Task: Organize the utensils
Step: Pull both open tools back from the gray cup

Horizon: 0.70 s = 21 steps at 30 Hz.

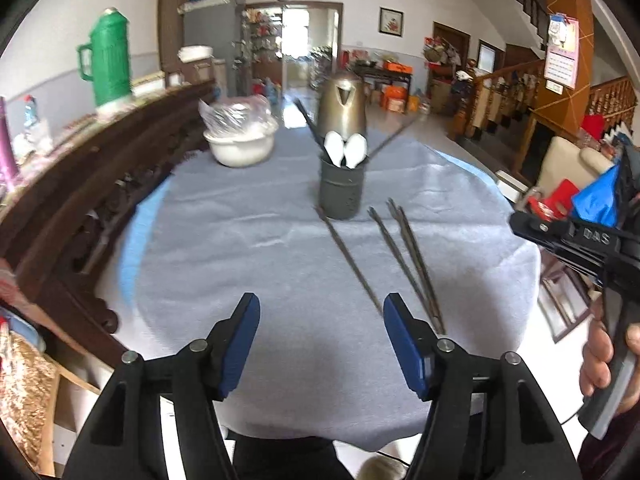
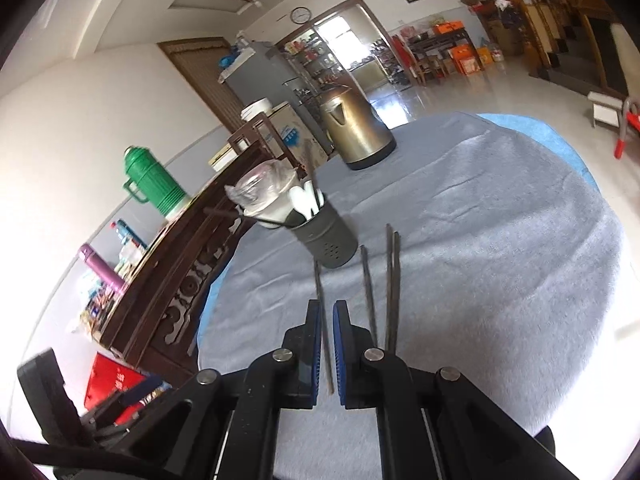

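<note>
Chopsticks lie loose on the grey tablecloth (image 1: 240, 248): a single chopstick (image 1: 349, 258) at left, three more chopsticks (image 1: 408, 258) to its right, all just near of the dark utensil holder (image 1: 343, 188) with its white spoons (image 1: 345, 148). Left gripper (image 1: 320, 322) hangs open and empty. Right gripper (image 2: 327, 322) is closed, nothing visibly clamped. The sticks look light, stiff, thin and probably slippery; gripping mid-shaft seems best.

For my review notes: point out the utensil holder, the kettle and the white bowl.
utensil holder (image 1: 341, 192), left wrist view, front wall of the dark cup.
kettle (image 1: 343, 110), left wrist view, metal body below the spout.
white bowl (image 1: 241, 148), left wrist view, outer side wall.
</note>
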Available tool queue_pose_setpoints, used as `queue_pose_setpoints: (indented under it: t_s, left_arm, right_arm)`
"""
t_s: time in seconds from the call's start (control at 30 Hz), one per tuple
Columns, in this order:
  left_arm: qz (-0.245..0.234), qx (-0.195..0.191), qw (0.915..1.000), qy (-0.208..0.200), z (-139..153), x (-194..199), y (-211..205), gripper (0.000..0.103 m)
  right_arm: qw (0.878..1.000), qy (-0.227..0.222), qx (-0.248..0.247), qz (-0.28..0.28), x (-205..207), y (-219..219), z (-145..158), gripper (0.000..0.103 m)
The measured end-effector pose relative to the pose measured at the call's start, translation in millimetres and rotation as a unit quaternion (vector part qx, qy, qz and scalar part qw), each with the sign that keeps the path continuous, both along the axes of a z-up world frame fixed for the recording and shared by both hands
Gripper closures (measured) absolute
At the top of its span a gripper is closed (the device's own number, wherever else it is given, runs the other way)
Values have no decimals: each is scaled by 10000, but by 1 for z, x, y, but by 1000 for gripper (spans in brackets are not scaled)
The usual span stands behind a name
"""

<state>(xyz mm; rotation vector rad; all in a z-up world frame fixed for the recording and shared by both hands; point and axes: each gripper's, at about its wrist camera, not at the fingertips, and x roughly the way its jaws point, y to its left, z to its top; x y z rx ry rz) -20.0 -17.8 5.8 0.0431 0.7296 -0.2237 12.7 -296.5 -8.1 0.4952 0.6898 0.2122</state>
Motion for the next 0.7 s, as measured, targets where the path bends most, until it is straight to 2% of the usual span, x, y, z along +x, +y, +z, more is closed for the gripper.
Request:
queue_pose_setpoints:
  t_s: [0.1, 0.13, 0.17, 0.2, 0.3, 0.53, 0.7]
  left_arm:
    - [251, 182, 9992, -235, 9, -7, 7, 31]
    - [382, 312, 9982, -354, 12, -9, 9, 29]
    - [461, 393, 9972, -429, 14, -10, 10, 28]
    - [547, 479, 9960, -523, 17, -11, 12, 28]
    - [762, 722, 9915, -767, 21, -11, 14, 26]
    - [715, 990, 9893, -796, 15, -9, 6, 25]
    - [629, 1085, 9894, -727, 9, -5, -1, 25]
  right_arm:
    - [9999, -93, -81, 57, -13, 10, 8, 77]
    - [9998, -119, -144, 59, -19, 13, 11, 60]
    - [9997, -144, -203, 42, -23, 15, 12, 31]
    - [9993, -244, -269, -21, -30, 18, 15, 26]
    - [9969, -592, -501, -137, -49, 23, 23, 26]
    - [9920, -534, -1045, -469, -59, 22, 22, 26]
    - [9906, -471, -1195, -468, -58, 23, 13, 27]
